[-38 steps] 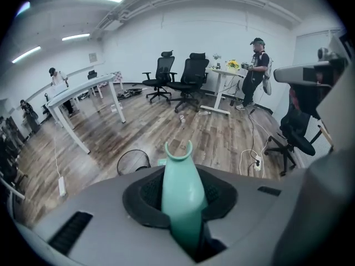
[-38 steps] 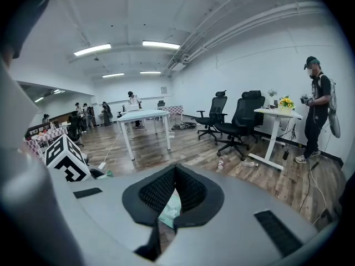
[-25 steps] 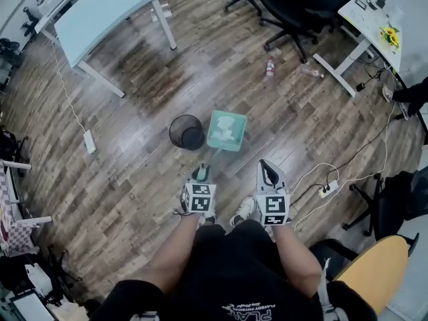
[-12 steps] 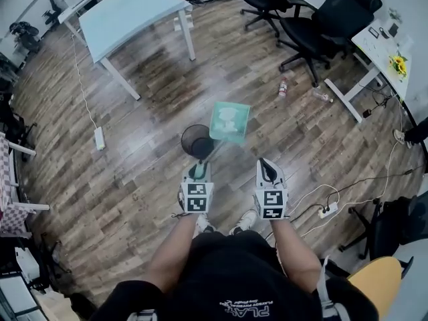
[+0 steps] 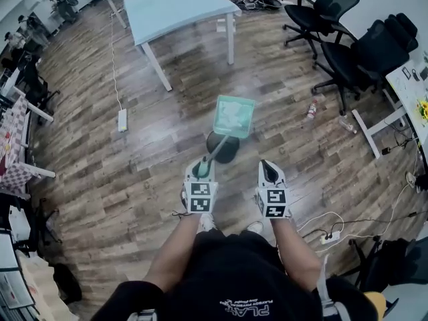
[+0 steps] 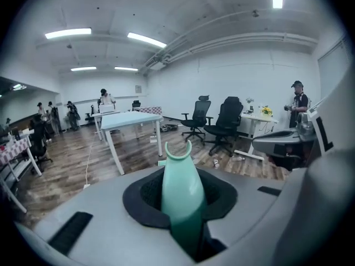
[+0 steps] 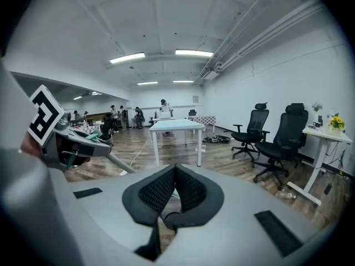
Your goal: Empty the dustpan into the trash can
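Wood-plank office floor (image 5: pixel 127 192); left gripper (image 5: pixel 202 169) clamped on handle (image 6: pixel 181 190) of green dustpan (image 5: pixel 234 116), pan held above black mesh trash can (image 5: pixel 228 152); right gripper (image 5: pixel 269 172) closed, empty. Light stiff plastic, likely front-heavy; grip handle firmly when tipping

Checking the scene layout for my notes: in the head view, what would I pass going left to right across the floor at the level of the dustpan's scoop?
power strip → dustpan → plastic bottle → white desk. The trash can is left out, since it overlaps the dustpan.
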### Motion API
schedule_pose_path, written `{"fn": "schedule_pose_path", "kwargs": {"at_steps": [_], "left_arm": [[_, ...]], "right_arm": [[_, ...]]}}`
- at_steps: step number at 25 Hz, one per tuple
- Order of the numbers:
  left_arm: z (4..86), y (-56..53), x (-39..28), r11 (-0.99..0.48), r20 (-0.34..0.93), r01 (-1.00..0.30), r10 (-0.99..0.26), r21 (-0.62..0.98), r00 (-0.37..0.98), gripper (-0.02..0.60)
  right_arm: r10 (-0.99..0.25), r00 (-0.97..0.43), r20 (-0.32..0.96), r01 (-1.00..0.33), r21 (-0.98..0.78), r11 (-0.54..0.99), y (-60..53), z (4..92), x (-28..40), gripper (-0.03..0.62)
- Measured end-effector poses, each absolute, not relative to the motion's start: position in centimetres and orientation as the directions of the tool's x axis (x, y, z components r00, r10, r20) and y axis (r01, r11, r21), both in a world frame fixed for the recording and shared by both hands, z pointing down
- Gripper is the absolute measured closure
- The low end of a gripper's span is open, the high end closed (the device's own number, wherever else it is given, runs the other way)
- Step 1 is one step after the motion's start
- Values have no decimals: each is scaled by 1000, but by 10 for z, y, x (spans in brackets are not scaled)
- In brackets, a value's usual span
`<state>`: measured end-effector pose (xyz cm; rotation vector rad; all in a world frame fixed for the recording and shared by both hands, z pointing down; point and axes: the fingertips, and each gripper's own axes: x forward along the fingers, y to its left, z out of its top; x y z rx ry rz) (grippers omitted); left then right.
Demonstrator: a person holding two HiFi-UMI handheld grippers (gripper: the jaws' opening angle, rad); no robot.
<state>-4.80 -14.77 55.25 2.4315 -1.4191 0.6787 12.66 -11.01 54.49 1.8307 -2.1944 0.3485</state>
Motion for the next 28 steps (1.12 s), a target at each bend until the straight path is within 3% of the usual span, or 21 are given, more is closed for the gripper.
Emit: {"fn": "schedule_pose_path", "kwargs": {"at_steps": [12,28], "left_arm": [[561,-144,-143,-342,535,-937,-806,-71,254,485],[598,-133,-197,-404,595,-886,-778,-226,203,485]], "right_arm": [[-875,-329,355,-938,-16,346,-145,550,46,576],[-854,-340,393,-933,-30,357,-153,567,13,576]]}}
